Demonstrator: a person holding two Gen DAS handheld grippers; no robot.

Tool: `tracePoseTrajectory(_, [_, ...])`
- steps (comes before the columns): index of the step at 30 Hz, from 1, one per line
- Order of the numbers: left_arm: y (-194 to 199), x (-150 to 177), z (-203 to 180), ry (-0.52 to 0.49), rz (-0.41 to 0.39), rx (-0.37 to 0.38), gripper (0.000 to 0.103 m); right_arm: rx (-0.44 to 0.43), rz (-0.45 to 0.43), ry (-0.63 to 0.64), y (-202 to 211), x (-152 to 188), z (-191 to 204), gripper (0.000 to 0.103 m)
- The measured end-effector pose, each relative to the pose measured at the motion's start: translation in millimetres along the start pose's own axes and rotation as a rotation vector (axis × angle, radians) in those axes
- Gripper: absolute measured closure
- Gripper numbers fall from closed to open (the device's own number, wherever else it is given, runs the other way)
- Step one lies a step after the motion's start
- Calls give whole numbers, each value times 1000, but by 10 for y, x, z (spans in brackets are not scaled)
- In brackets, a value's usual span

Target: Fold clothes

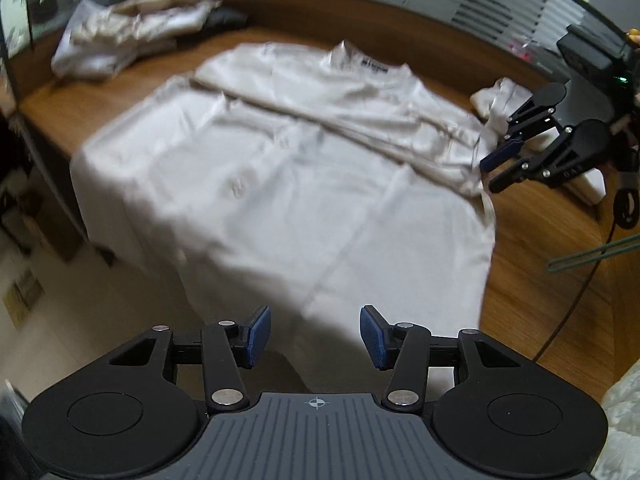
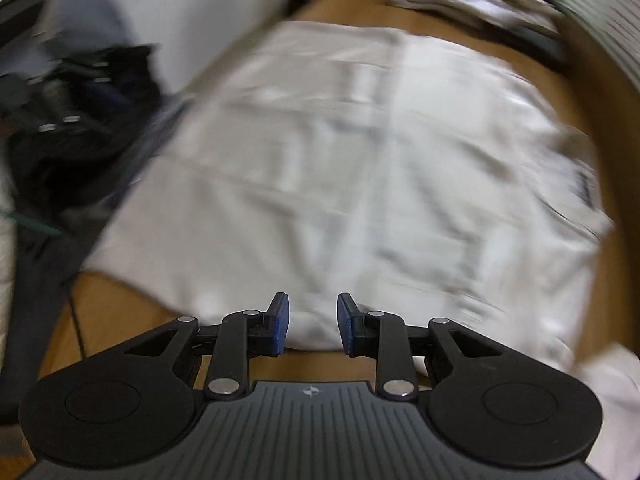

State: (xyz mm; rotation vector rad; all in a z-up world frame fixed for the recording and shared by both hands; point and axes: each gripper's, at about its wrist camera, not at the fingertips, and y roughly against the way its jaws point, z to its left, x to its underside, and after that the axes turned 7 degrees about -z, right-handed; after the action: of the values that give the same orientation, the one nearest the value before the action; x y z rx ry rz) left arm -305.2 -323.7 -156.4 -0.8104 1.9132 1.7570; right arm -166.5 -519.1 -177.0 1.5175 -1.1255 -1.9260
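A white button shirt (image 1: 280,168) lies spread on a brown wooden table (image 1: 540,280), collar at the far side, hem hanging over the near edge. My left gripper (image 1: 314,334) is open and empty, above the hanging hem. My right gripper (image 1: 494,170) shows in the left wrist view at the shirt's right side, by a sleeve. In the right wrist view the right gripper (image 2: 312,322) is open, its pads over the near edge of the shirt (image 2: 360,152). That view is blurred.
A pile of folded pale clothes (image 1: 132,36) sits at the table's far left corner. A small white cloth (image 1: 500,100) lies at the far right. A green hanger (image 1: 592,256) and a black cable (image 1: 580,300) lie on the right. Floor lies below left.
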Motion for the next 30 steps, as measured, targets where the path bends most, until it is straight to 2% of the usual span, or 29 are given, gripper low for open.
tracePoseTrajectory(9, [20,414,-273,-15,83,-6,51,-225,-32,268,-297,-177,943,72])
tracePoseTrajectory(14, [49,459,-393,-9,103,20,51,-331,-13,418,-365,-123,1326,72])
tracePoseTrajectory(17, [48,445,-457,-13,104,38,48,-324,-2,491,-402,-72,1437,72])
tracePoseTrajectory(20, [20,414,-515,-27,109,49,46,-322,-5,514,-432,-51,1473,77])
tracePoseTrajectory(23, [3,391,-566,-46,111,52,46,-332,2,498,-432,-91,1466,100])
tracePoseTrajectory(24, [-3,385,-581,-53,113,54,46,-338,10,489,-422,-115,1459,101])
tracePoseTrajectory(30, [-98,309,-719,-113,113,92,43,-341,-11,433,-278,-283,1404,102])
